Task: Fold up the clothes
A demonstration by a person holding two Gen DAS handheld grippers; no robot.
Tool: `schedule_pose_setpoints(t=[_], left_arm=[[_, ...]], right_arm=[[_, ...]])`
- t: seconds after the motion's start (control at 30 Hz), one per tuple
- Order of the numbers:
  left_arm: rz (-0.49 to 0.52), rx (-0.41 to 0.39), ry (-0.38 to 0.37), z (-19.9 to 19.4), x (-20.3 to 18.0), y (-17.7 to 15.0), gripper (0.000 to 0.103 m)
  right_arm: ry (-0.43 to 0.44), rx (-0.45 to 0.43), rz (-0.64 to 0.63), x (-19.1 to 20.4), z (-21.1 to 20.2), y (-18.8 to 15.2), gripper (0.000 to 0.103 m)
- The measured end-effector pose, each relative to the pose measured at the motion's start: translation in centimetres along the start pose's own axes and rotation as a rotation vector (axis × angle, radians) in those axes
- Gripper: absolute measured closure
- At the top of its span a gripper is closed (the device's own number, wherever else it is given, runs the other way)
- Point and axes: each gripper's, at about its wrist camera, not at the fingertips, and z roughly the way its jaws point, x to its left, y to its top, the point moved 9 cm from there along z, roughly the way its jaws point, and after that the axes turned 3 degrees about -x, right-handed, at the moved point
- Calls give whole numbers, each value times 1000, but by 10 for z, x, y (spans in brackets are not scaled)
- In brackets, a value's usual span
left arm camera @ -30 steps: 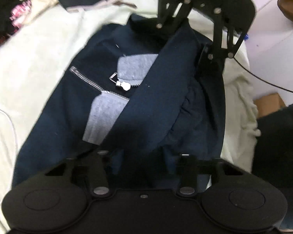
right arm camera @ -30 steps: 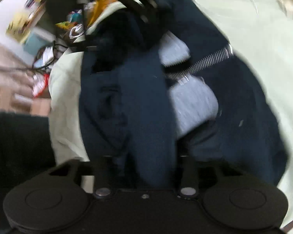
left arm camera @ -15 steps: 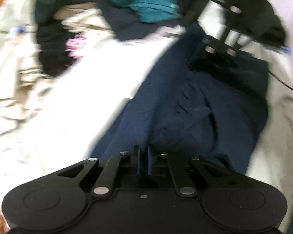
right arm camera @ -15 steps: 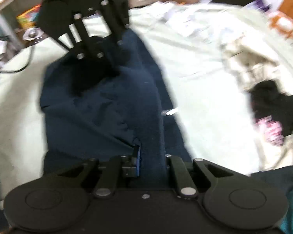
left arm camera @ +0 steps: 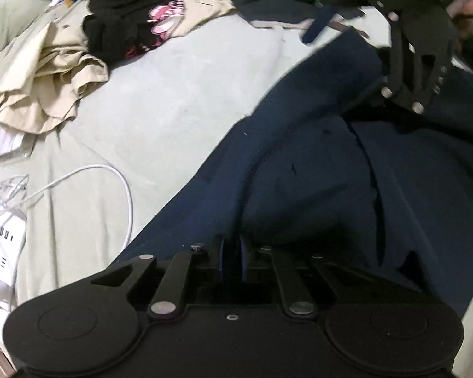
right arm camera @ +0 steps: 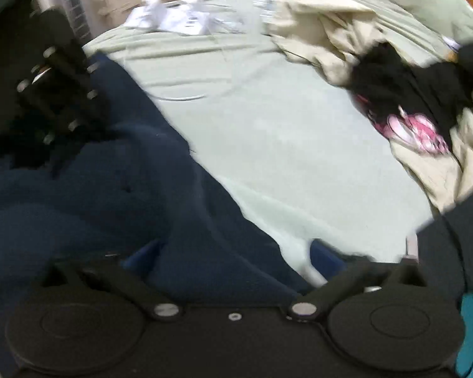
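Navy fleece garment (left arm camera: 315, 170) is lying folded over on the pale green bedsheet (left arm camera: 179, 94), filling the lower right of the left wrist frame and the lower left of the right wrist frame. Left tongs (left arm camera: 231, 252) are pinching a ridge of that navy cloth, their jaws having just eased slightly. Right tongs (right arm camera: 233, 252) have just been springing apart and are standing released over the garment's edge. Crumpled beige clothing (left arm camera: 44, 75) is sitting at upper left.
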Motion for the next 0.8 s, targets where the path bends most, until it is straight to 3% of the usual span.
schedule_pose_setpoints(t=[0.1, 0.2, 0.4, 0.5, 0.53, 0.63, 0.67, 0.7, 0.77, 0.8], left_arm=[[-66, -7, -13, -10, 7, 5, 80], [-191, -69, -47, -36, 10, 12, 74], [-294, -137, -65, -61, 2, 12, 73], [-297, -158, -49, -73, -4, 11, 73], [-291, -166, -40, -77, -5, 10, 73], [-333, -238, -28, -95, 0, 14, 72], [-359, -273, -22, -104, 4, 16, 68], [-384, -314, -4, -113, 7, 18, 59], [-470, -444, 49, -141, 6, 18, 57], [-521, -484, 15, -148, -1, 15, 58]], right_arm=[[7, -14, 37, 1, -14, -2, 1], [23, -61, 47, 1, -40, 5, 1], [2, -168, 80, 9, -104, -1, 2], [-12, -207, 87, 8, -120, -4, 2], [-11, -221, 117, 6, -127, -8, 6], [11, -268, 240, 6, -137, -19, 33], [16, -286, 276, 6, -138, -21, 35], [18, -306, 310, 8, -137, -24, 35], [25, -351, 396, 10, -134, -29, 37], [35, -378, 477, 10, -127, -32, 41]])
